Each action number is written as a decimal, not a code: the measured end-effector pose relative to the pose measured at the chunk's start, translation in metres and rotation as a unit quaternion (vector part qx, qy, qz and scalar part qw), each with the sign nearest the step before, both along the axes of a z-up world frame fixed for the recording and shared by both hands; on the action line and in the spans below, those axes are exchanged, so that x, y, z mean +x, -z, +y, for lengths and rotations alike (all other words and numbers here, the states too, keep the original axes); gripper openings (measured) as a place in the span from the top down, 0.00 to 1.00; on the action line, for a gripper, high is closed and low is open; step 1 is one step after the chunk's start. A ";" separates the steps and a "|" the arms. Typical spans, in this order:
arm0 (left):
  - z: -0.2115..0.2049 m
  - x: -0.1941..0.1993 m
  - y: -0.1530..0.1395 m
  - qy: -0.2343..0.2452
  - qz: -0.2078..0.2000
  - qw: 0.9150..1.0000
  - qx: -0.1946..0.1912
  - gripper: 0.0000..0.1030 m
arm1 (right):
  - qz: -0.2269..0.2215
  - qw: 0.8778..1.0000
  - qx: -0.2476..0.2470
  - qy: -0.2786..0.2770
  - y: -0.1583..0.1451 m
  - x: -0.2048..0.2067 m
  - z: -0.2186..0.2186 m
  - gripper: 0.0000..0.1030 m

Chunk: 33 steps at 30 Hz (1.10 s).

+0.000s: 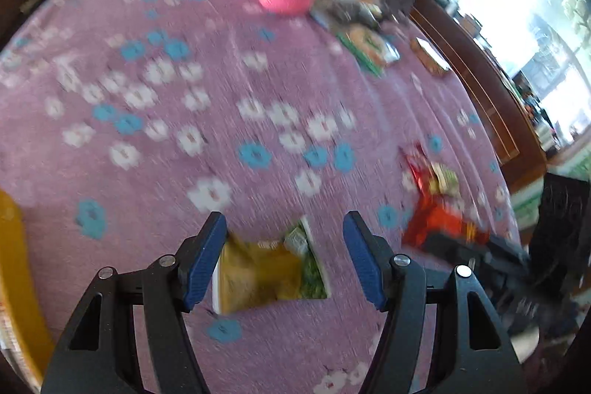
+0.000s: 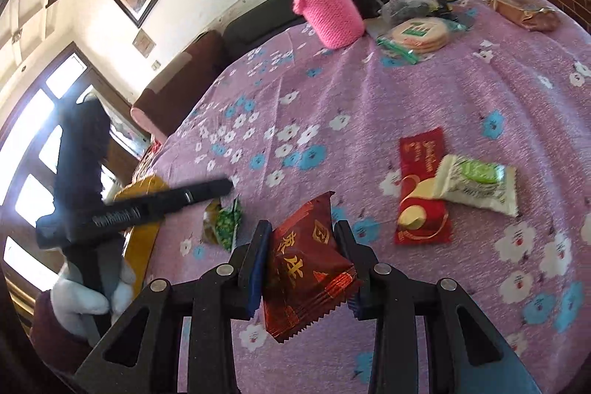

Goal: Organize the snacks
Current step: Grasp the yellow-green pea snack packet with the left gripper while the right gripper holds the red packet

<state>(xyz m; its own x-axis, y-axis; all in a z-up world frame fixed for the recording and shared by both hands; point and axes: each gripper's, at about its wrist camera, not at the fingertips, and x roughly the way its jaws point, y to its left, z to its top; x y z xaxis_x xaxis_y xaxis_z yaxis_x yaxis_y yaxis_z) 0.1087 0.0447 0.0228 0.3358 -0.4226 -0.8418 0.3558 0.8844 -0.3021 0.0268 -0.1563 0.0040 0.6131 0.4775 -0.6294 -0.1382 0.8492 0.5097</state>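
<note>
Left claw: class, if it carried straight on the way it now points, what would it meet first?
Most likely the yellow-and-green snack packet lying between its open fingers on the flowered tablecloth; motion blur makes the depth uncertain.

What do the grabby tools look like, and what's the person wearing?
Each tool is black, with silver round bolts and two flat fingers with ridged blue pads. The left tool carries white lettering. The hand on its handle wears a white glove and a dark sleeve.
</note>
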 end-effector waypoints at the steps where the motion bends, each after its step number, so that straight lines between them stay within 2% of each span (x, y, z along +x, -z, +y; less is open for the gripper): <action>1: -0.002 -0.006 0.002 0.015 0.002 1.000 0.000 0.38 | 0.001 1.000 0.003 0.003 0.000 0.001 -0.002 0.65; 6: -0.009 -0.050 -0.005 0.060 0.019 0.998 -0.022 0.38 | 0.012 1.000 0.020 0.006 0.002 0.002 -0.007 0.65; 8: -0.012 -0.068 -0.008 0.066 0.008 0.998 -0.012 0.38 | 0.013 1.000 0.022 0.005 0.001 0.001 -0.007 0.65; 13: -0.014 -0.091 -0.015 0.043 -0.031 0.998 0.022 0.37 | 0.018 1.000 0.025 -0.002 0.001 0.002 -0.004 0.64; 17: -0.017 -0.089 -0.009 -0.008 -0.018 1.000 -0.001 0.34 | 0.021 0.999 0.027 -0.001 0.002 0.003 -0.004 0.64; 19: -0.025 -0.083 -0.001 -0.037 -0.015 0.999 0.024 0.26 | 0.021 0.999 0.028 0.000 0.002 0.003 -0.005 0.64; 22: -0.035 -0.078 0.008 -0.058 -0.039 0.994 0.082 0.25 | 0.021 0.999 0.030 0.003 0.003 0.004 -0.007 0.64; 23: -0.035 -0.080 0.009 -0.057 -0.052 0.993 0.084 0.25 | 0.021 0.999 0.031 0.005 0.003 0.004 -0.008 0.64; 24: -0.032 -0.081 0.009 -0.055 -0.057 0.994 0.078 0.25 | 0.021 0.999 0.032 0.006 0.003 0.004 -0.010 0.64; 26: -0.021 -0.082 0.009 -0.061 -0.063 0.994 0.061 0.35 | 0.023 0.999 0.036 0.008 0.003 0.004 -0.011 0.64; 27: -0.016 -0.082 0.008 -0.063 -0.061 0.995 0.051 0.36 | 0.024 0.999 0.038 0.008 0.004 0.004 -0.011 0.64; 33: 0.014 -0.085 0.003 -0.093 -0.057 0.994 0.010 0.38 | 0.029 0.999 0.033 0.003 0.007 0.005 -0.008 0.64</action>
<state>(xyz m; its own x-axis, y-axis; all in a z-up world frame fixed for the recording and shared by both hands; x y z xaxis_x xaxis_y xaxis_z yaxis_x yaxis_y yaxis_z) 0.0232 0.0583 0.0199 0.4998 -0.3283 -0.8015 0.2168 0.9433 -0.2512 0.0321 -0.1640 -0.0027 0.5801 0.5149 -0.6312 -0.1016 0.8146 0.5711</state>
